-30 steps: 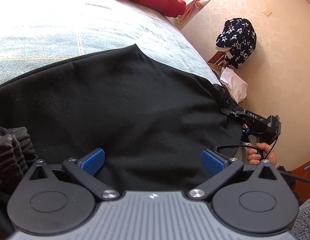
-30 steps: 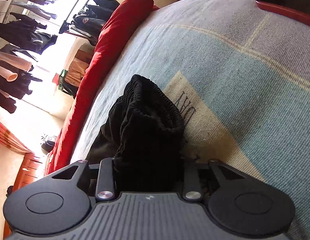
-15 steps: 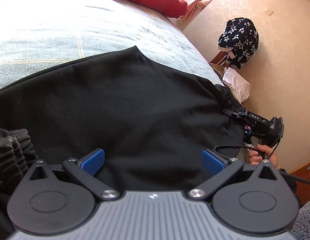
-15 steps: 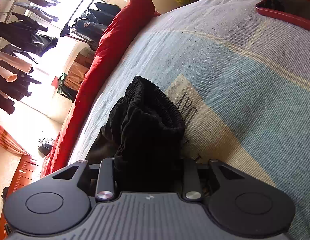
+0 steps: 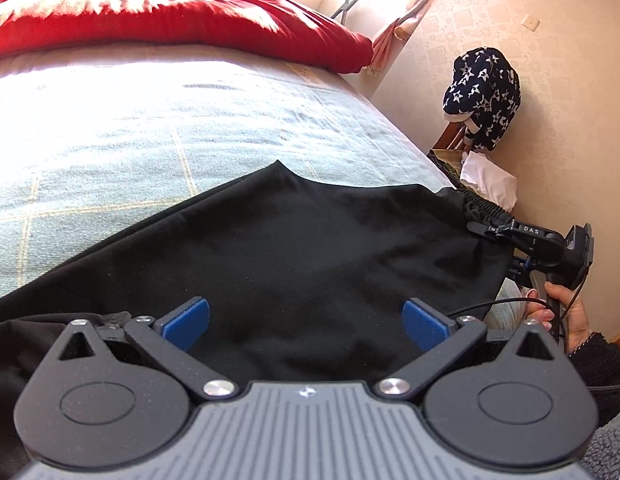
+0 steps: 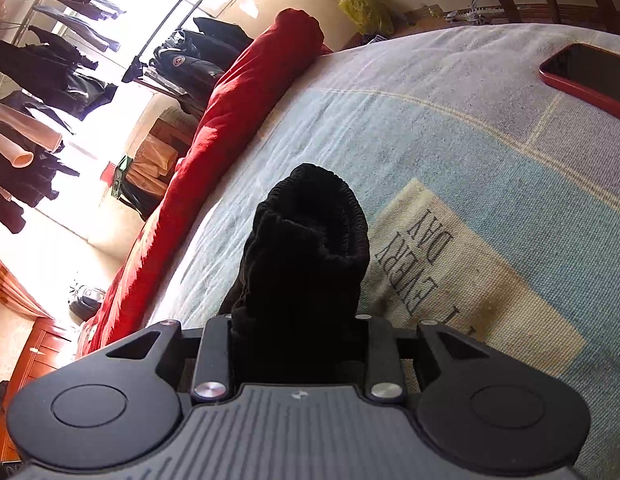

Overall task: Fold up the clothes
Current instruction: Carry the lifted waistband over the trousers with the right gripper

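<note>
A black garment (image 5: pixel 310 248) lies spread on the bed, its hem toward the far side. My left gripper (image 5: pixel 305 318) hovers over its near part, open wide, blue pads (image 5: pixel 185 320) apart with nothing between them. In the left wrist view the right gripper (image 5: pixel 486 227) pinches the ribbed elastic waistband (image 5: pixel 480 208) at the garment's right corner, a hand (image 5: pixel 566 312) on its handle. In the right wrist view my right gripper (image 6: pixel 297 328) is shut on a thick bunch of that black waistband (image 6: pixel 310 232), which sticks up between the fingers and hides the pads.
A red duvet (image 5: pixel 181 20) runs along the bed's far side. The light blue blanket (image 6: pixel 450 152) carries a beige printed patch (image 6: pixel 450 264). A red-cased phone (image 6: pixel 590 76) lies on the bed at far right. A star-patterned garment (image 5: pixel 484 96) hangs by the wall; clothes racks (image 6: pixel 49 60) stand beyond the bed.
Both grippers have risen. The right gripper carries the waistband corner up off the blanket. More of the red duvet and the bed shows in the left wrist view.
</note>
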A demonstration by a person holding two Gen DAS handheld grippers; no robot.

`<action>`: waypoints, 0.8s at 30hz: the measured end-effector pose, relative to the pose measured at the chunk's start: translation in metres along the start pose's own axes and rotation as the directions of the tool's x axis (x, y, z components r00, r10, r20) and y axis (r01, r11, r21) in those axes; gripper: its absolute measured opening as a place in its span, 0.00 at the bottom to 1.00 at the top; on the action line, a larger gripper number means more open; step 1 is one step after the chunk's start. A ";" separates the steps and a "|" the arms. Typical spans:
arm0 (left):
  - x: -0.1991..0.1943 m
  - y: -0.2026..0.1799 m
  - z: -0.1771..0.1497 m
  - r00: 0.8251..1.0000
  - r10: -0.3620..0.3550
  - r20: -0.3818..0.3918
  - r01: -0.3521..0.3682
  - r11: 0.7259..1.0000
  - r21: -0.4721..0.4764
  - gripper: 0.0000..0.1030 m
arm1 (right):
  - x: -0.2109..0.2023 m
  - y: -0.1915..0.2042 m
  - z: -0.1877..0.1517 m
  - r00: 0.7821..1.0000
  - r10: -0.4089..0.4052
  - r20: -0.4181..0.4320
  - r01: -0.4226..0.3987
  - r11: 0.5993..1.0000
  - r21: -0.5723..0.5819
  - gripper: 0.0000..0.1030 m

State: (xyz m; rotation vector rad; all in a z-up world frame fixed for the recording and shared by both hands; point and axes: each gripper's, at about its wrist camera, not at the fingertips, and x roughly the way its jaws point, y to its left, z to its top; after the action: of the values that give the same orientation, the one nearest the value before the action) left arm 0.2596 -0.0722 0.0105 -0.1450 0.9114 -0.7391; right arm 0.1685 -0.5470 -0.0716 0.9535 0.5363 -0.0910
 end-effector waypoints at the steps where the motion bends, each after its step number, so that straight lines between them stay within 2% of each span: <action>1: -0.006 0.002 -0.001 1.000 0.000 0.008 0.000 1.000 0.004 0.99 | -0.002 0.007 -0.002 1.000 0.000 0.007 0.001 1.000 -0.016 0.31; 12: -0.081 0.065 -0.032 0.995 -0.008 0.104 0.008 1.000 -0.004 0.99 | -0.017 0.103 -0.049 0.999 0.010 0.052 -0.002 0.989 -0.148 0.31; 18: -0.111 0.101 -0.052 0.999 0.008 0.053 -0.009 1.000 0.020 0.99 | -0.010 0.153 -0.084 0.999 0.028 0.039 -0.020 0.981 -0.192 0.31; 24: -0.124 0.120 -0.067 1.000 0.023 -0.005 -0.022 0.998 0.058 0.99 | 0.006 0.194 -0.112 0.997 0.072 -0.010 -0.073 0.972 -0.223 0.31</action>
State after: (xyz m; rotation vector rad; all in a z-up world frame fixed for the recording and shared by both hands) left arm 0.2228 0.1096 0.0018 -0.0817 0.8952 -0.7446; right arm 0.1892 -0.3435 0.0199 0.7520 0.5008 0.0356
